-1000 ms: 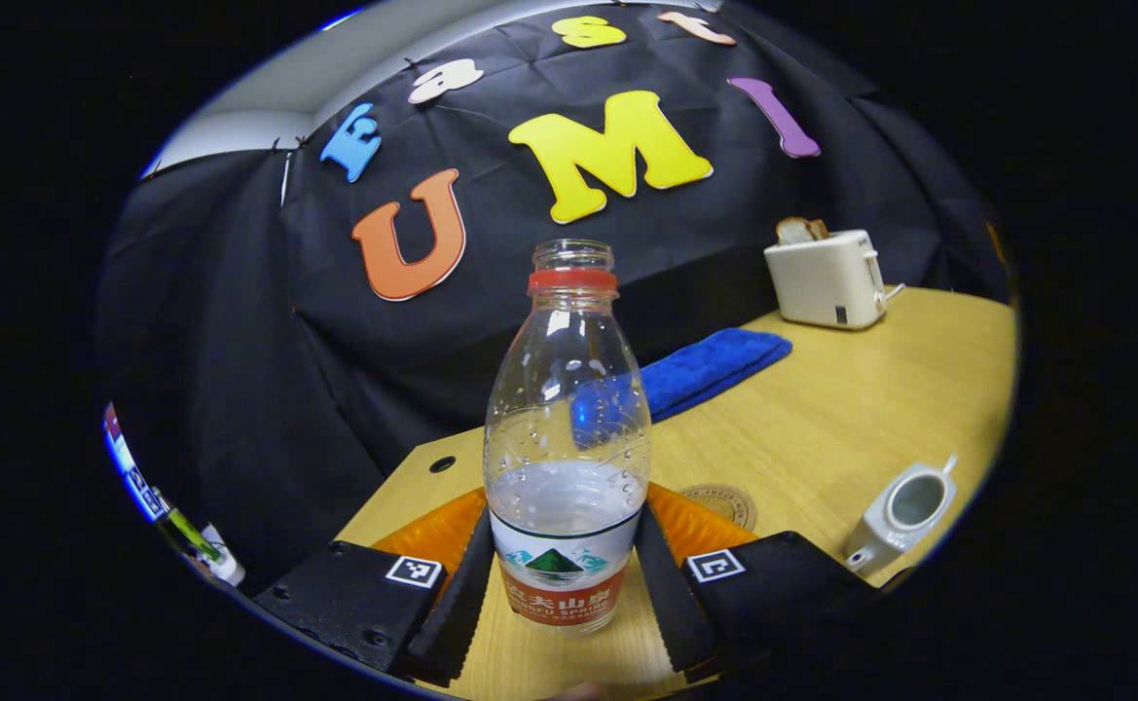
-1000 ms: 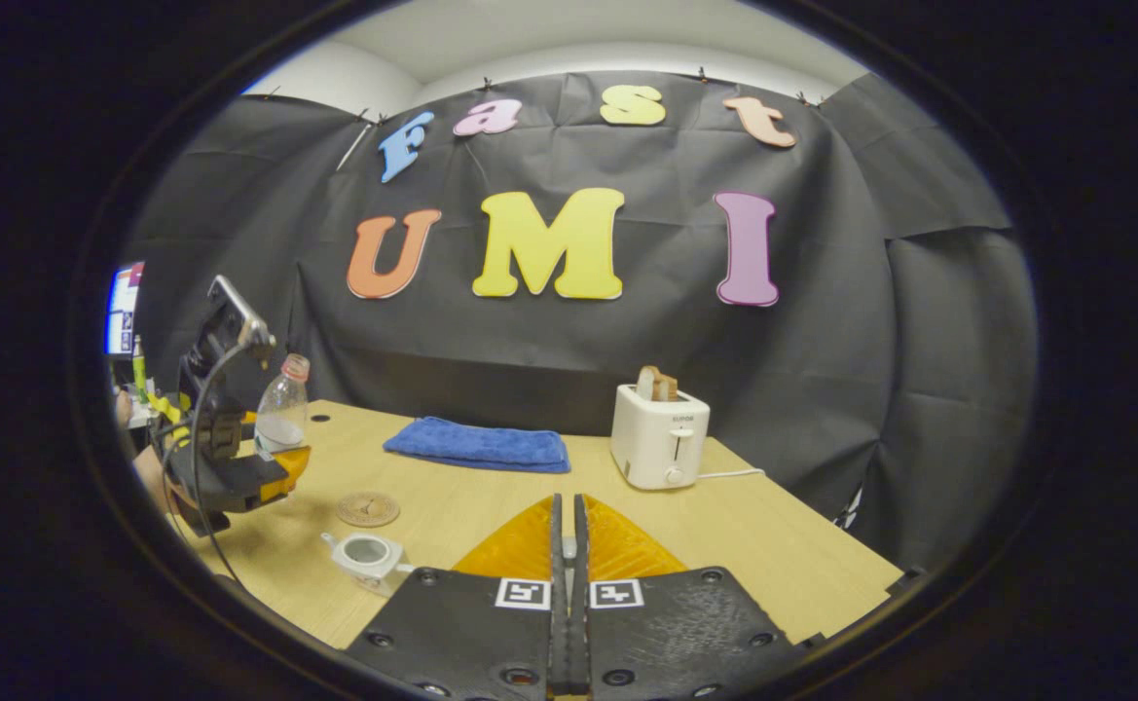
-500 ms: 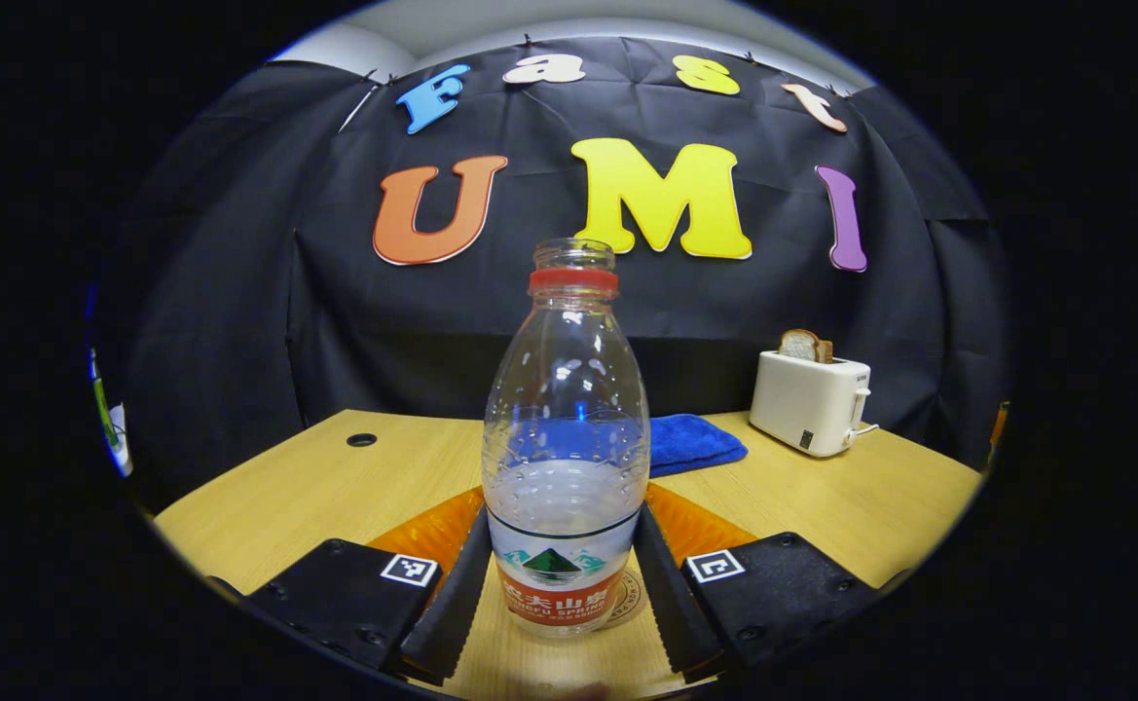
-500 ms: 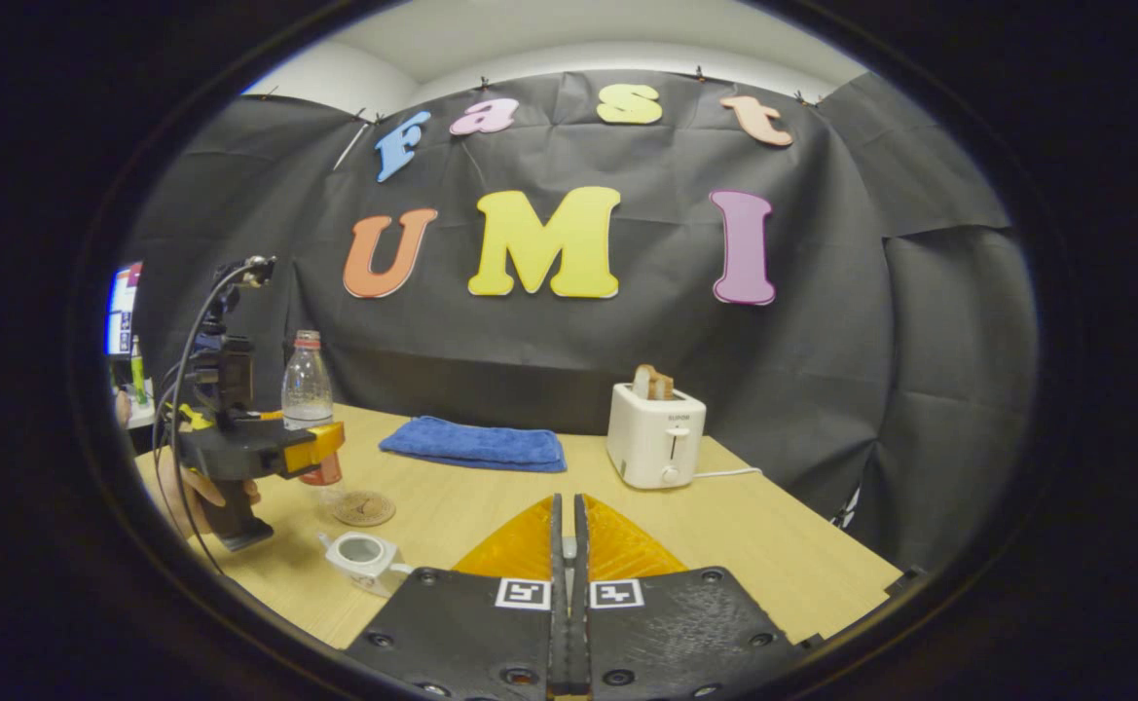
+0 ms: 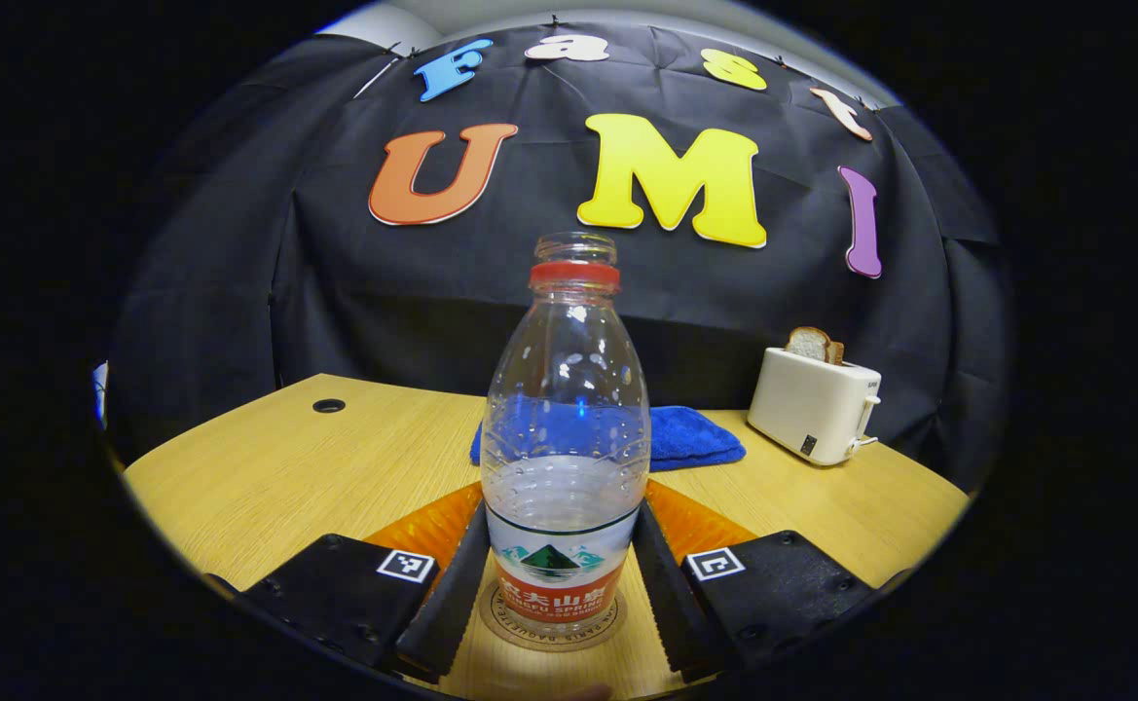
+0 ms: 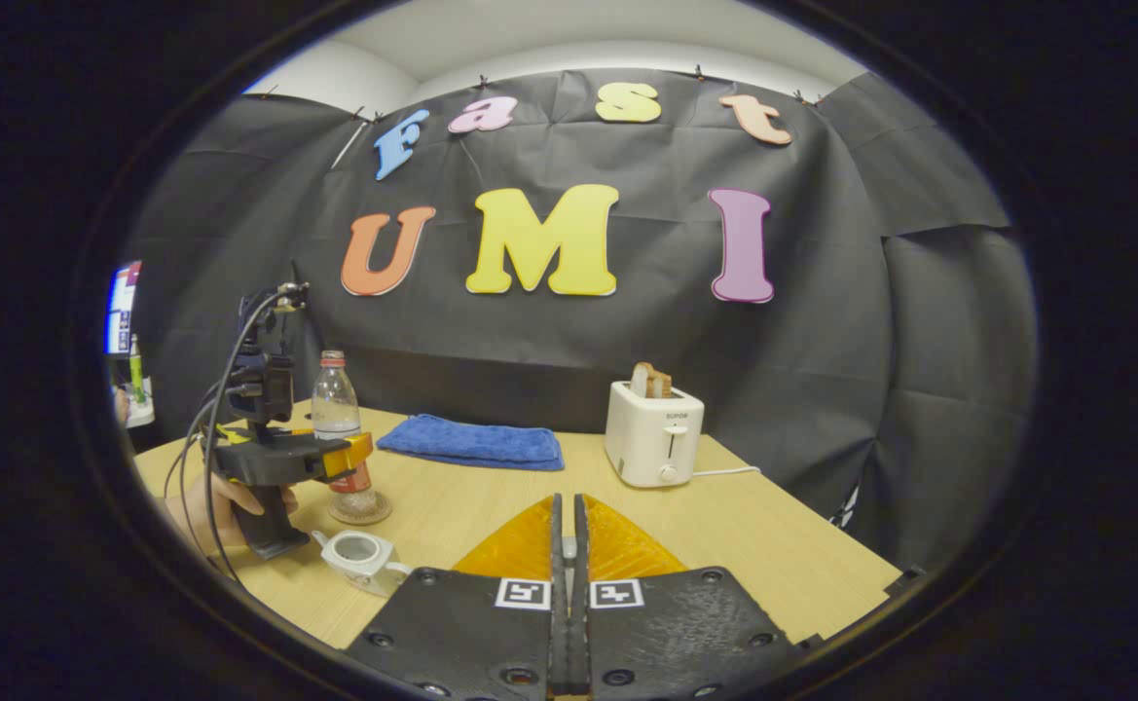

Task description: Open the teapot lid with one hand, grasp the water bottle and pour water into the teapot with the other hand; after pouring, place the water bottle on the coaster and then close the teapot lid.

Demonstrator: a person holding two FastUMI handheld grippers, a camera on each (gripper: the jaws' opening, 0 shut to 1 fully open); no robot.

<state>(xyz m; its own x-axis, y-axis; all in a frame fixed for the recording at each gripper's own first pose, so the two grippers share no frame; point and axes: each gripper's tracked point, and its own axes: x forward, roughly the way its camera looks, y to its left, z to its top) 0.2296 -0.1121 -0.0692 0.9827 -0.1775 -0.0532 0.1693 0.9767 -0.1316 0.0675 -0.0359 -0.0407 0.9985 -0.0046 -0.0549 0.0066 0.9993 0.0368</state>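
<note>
A clear water bottle (image 5: 566, 389) with a red neck ring, no cap and a little water stands upright on the round coaster (image 5: 500, 623). My left gripper (image 5: 561, 516) is shut on its labelled lower part, one finger on each side. In the right gripper view the same bottle (image 6: 337, 414) stands on the coaster (image 6: 379, 510), with the left gripper (image 6: 349, 455) around it and a hand below. The small white teapot (image 6: 359, 555) sits lidless on the table just in front of the coaster. My right gripper (image 6: 566, 498) hovers shut over the table; nothing shows between its fingers.
A folded blue towel (image 6: 476, 443) lies at the back of the wooden table (image 6: 744, 545). A white toaster (image 6: 654, 448) with bread in it stands to the towel's right. A cable hole (image 5: 328, 405) is at the table's far left.
The left gripper swung the bottle from a tilt to upright and carried it right and down onto the coaster. The right gripper stayed still.
</note>
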